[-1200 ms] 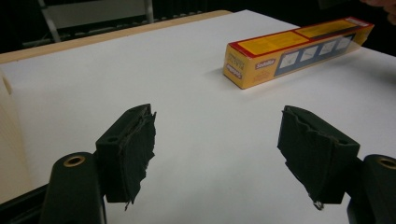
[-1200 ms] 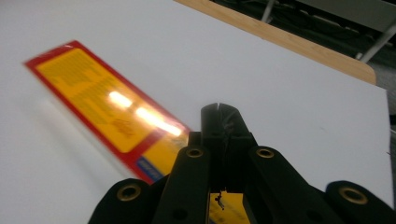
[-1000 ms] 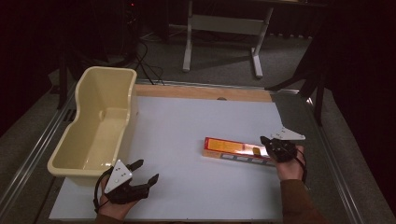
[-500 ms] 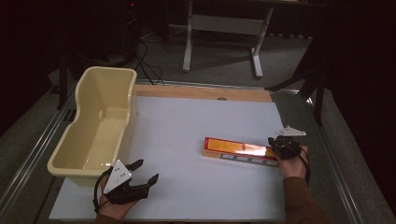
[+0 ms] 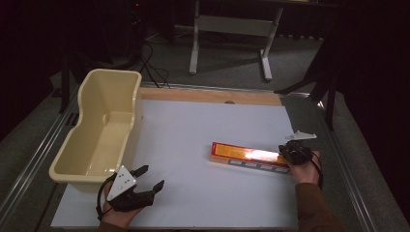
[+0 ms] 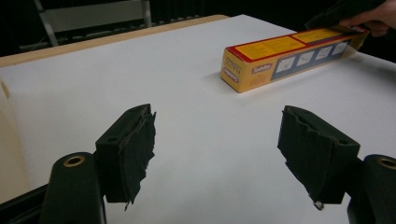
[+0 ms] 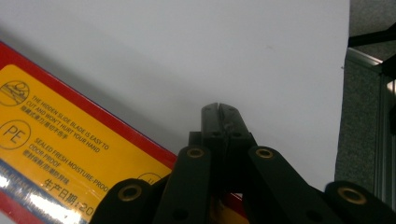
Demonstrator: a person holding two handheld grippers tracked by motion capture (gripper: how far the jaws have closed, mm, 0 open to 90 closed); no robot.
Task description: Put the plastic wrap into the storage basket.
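A long yellow and red box (image 5: 246,155) lies flat on the white table (image 5: 193,125), right of the middle. My right gripper (image 5: 291,153) is at the box's right end. In the right gripper view its jaws (image 7: 219,108) are pressed together with nothing between them, just above the box's printed top (image 7: 70,140) and far edge. My left gripper (image 5: 152,177) rests near the table's front left with its jaws wide apart. The left gripper view has bare table between its pads (image 6: 218,123) and the box (image 6: 289,53) farther off, a hand at its far end.
A cream plastic tub (image 5: 134,108) stands along the table's left edge, just behind my left gripper. A wooden strip (image 5: 212,95) runs along the table's far edge. Metal rails flank the table, and a stand's legs (image 5: 227,29) are on the floor beyond.
My right gripper has sunk a little and shifted right onto the box's right end, its grey plate tipping flatter. The left gripper and the box have stayed put.
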